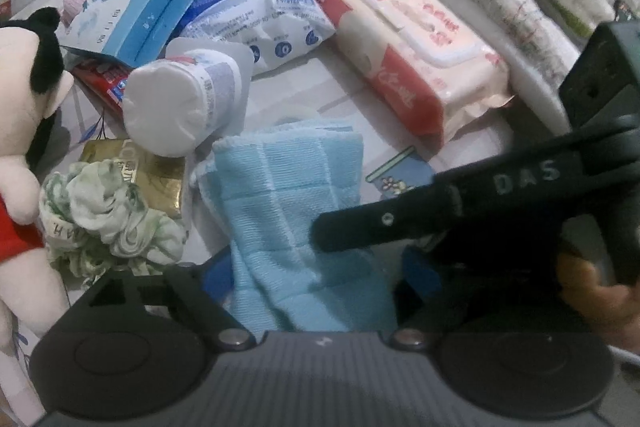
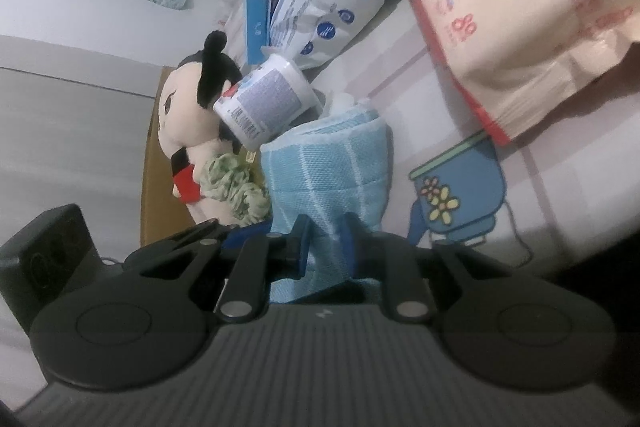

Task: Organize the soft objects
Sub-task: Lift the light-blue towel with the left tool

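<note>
The blue towel (image 2: 332, 163) lies folded on the table among packs, its near end clenched in the right claw (image 2: 326, 243). The left claw (image 1: 316, 291) straddles it, released and wide. Keep the pinch deep and lift slowly, clear of the roll (image 1: 180, 103) leaning on it.

We note the blue towel (image 1: 288, 195): soft woven cloth, ribbed, matt. Wipes pack (image 1: 416, 51): glossy plastic film, smooth hard lid. Doll (image 2: 188, 115): plush fabric. Gold packet (image 1: 156, 179): shiny foil. Right claw (image 2: 326, 247): matt black plastic
</note>
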The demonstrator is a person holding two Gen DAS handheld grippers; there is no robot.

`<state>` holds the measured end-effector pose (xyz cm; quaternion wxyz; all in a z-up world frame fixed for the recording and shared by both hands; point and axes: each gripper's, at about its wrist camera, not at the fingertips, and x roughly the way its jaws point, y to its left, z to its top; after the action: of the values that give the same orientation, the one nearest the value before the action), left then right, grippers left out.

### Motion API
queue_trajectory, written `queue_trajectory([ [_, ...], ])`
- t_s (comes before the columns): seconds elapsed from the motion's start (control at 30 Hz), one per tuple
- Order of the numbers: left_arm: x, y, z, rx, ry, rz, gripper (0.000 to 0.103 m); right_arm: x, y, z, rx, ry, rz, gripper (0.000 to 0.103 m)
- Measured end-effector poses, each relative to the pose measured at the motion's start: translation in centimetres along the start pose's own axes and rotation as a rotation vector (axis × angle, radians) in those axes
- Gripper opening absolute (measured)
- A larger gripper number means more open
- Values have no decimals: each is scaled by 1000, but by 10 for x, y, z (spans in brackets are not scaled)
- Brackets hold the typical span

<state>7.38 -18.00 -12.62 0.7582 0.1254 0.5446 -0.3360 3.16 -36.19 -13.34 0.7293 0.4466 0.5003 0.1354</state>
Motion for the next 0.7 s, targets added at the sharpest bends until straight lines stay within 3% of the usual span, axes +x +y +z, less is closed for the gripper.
queue_trajectory([
  [0.17, -1, -6, -2, 47, -18, 84, 70, 1, 2, -2, -11, 22, 20, 16],
  [0.33, -4, -3, -1, 25, -26, 79, 55, -14, 10, -2, -72, 17, 31, 19],
  [0.4, -6, 0, 0, 7, -32, 71, 37, -23, 14, -2, -102, 6, 19, 19],
  [0.57, -17, 6, -9, -9, -45, 64, 32, -52, 29, 5, -179, -68, -20, 20],
  [0.7, -21, 8, -18, 2, -52, 56, 32, -62, 43, 20, -242, -138, -101, 20],
])
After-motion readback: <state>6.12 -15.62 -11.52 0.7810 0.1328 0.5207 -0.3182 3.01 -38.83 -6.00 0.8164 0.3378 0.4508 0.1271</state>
